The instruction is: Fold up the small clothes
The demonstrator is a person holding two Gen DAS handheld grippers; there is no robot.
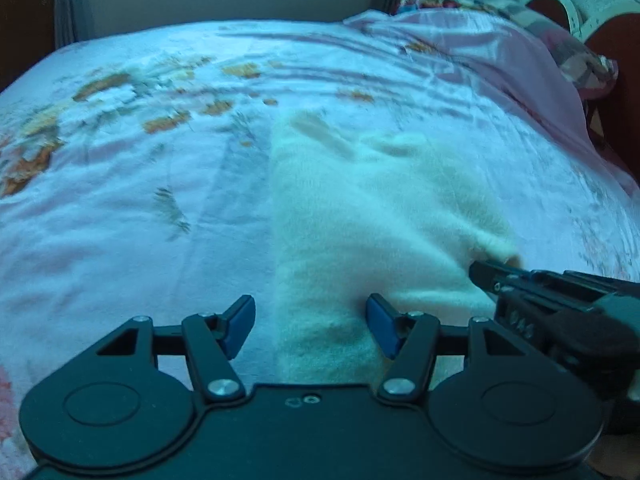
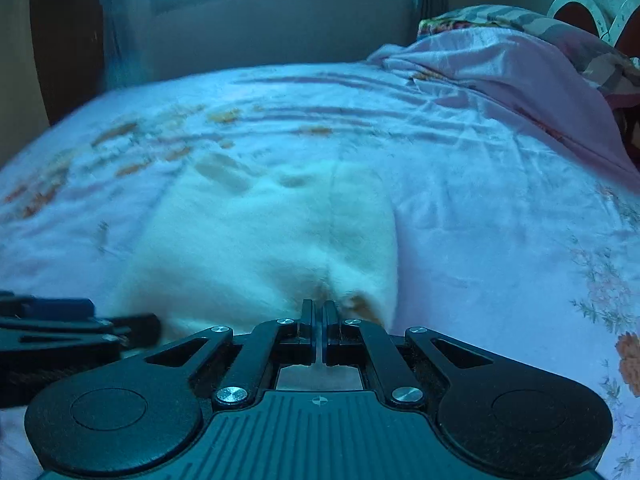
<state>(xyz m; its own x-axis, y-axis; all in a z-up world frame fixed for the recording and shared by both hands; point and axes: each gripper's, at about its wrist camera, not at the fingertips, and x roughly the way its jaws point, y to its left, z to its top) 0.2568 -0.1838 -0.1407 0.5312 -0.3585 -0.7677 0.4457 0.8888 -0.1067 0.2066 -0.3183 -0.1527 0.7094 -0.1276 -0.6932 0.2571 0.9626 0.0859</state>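
Note:
A small cream fleecy garment (image 1: 360, 216) lies flat on the flowered bedsheet (image 1: 140, 200), folded lengthwise with tan marks near its far end. My left gripper (image 1: 311, 322) is open, its blue pads either side of the garment's near left edge, low over it. My right gripper (image 2: 319, 312) is shut on the garment's near right corner (image 2: 352, 292); it shows in the left wrist view (image 1: 486, 270) at the cloth's right edge. The garment also fills the middle of the right wrist view (image 2: 260, 240). The left gripper shows at the left edge there (image 2: 80, 320).
A pink sheet or quilt (image 1: 500, 60) is bunched at the far right, with a patterned pillow (image 2: 520, 20) behind it. A white fan or chair frame (image 2: 580, 8) stands at the far right. A window and wall lie beyond the bed's far edge (image 2: 240, 68).

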